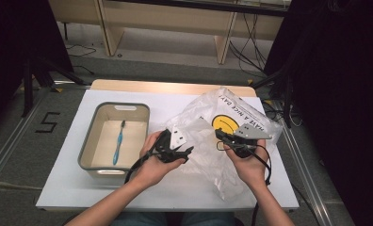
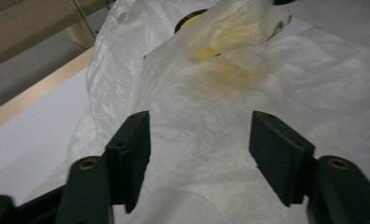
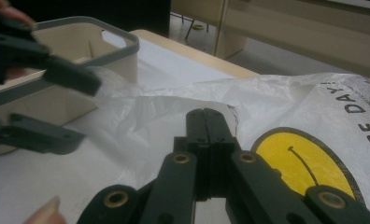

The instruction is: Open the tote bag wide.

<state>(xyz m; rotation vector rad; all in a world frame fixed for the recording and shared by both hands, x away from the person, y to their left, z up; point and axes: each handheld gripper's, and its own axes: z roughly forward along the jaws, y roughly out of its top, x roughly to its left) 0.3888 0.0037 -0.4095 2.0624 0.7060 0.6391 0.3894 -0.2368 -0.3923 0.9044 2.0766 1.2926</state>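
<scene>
In the high view one white plastic bag [image 1: 224, 136] with a yellow smiley face lies on the white table [image 1: 62, 179], to the right of one grey-rimmed tub [image 1: 115, 136]. One blue toothbrush [image 1: 118, 142] lies inside the tub. Two grippers work at the bag: the left gripper [image 1: 187, 151] at its left edge, between tub and bag, and the right gripper [image 1: 219, 134] over the bag's middle, just left of the smiley.

In the left gripper view, the jaws stand apart with the crumpled bag [image 2: 211, 93] spread right ahead of and between them; the pads press on nothing.

In the right gripper view, the right gripper [image 3: 205, 114] has its jaws pressed together; whether bag film is pinched between them cannot be told. The bag [image 3: 286, 107] lies under and beyond them, the smiley to their right, the tub [image 3: 99, 46] off to the left behind the left gripper [image 3: 80, 109], whose jaws gape at the bag's raised edge.
</scene>
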